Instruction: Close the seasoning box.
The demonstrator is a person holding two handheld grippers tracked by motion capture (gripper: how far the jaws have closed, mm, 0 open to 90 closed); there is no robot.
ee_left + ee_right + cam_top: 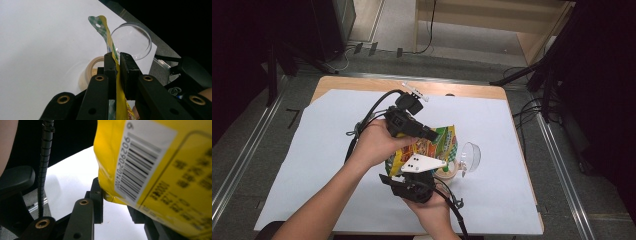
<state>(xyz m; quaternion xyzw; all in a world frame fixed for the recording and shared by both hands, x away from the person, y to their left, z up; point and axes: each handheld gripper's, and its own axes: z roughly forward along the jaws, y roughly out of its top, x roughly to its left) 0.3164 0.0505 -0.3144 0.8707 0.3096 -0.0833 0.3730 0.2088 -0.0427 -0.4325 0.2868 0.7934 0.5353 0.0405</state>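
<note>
A yellow snack bag (pixel 438 143) with a green checked top hangs above the table between both grippers. My left gripper (pixel 433 135) comes in from the left and is shut on the bag's thin top seam (pixel 103 26); in the left gripper view its jaws (pixel 118 58) pinch the foil flat. My right gripper (pixel 408 176), under its white three-cornered plate, holds the bag from below. In the right gripper view the bag's barcode side (pixel 150 162) lies between the jaws (pixel 116 200). The left jaw touches its lower corner and the right jaw is mostly hidden behind the bag.
A clear round plastic dish (pixel 470 156) (pixel 132 40) stands on edge to the right of the bag. A roll of beige tape (pixel 447 172) (pixel 90 68) lies beneath it. White paper (pixel 307 160) covers the wooden table; dark stands and cables surround it.
</note>
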